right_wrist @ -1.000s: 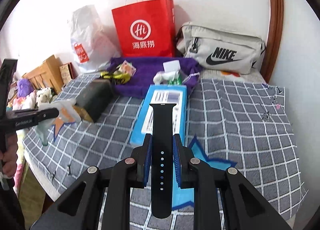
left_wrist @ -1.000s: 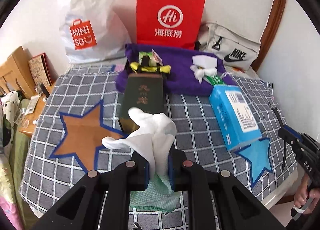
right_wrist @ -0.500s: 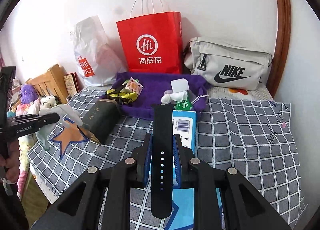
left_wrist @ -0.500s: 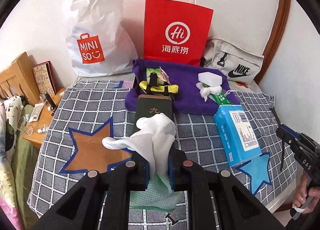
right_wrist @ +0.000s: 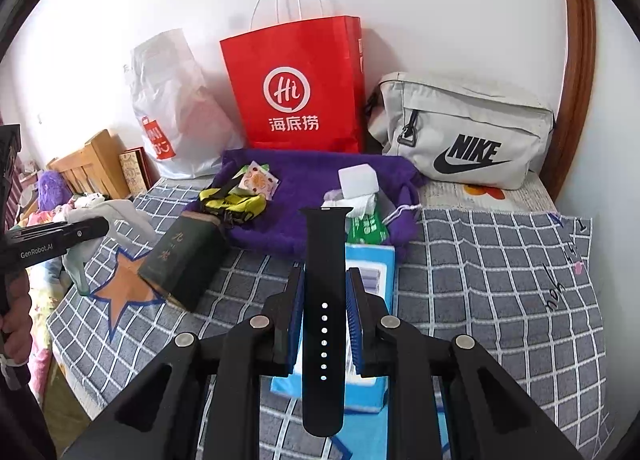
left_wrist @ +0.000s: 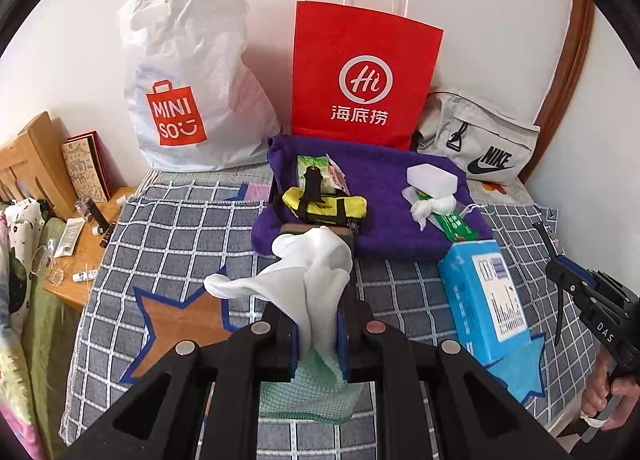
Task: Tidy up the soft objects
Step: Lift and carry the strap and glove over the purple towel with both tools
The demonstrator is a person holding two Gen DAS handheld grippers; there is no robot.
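Partly done: small soft things already lie on the purple towel [left_wrist: 384, 195] at the bed's back edge, while the left gripper [left_wrist: 318, 334] pinches a white cloth [left_wrist: 316, 272] and the right gripper [right_wrist: 324, 324] a black strap [right_wrist: 324, 280], both above the bed, not yet placed

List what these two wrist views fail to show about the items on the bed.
- Dark green box: nearly all hidden behind the white cloth in the left wrist view.
- Blue pack: middle covered by the black strap in the right wrist view.
- Red bag and white bag: contents hidden by their walls.
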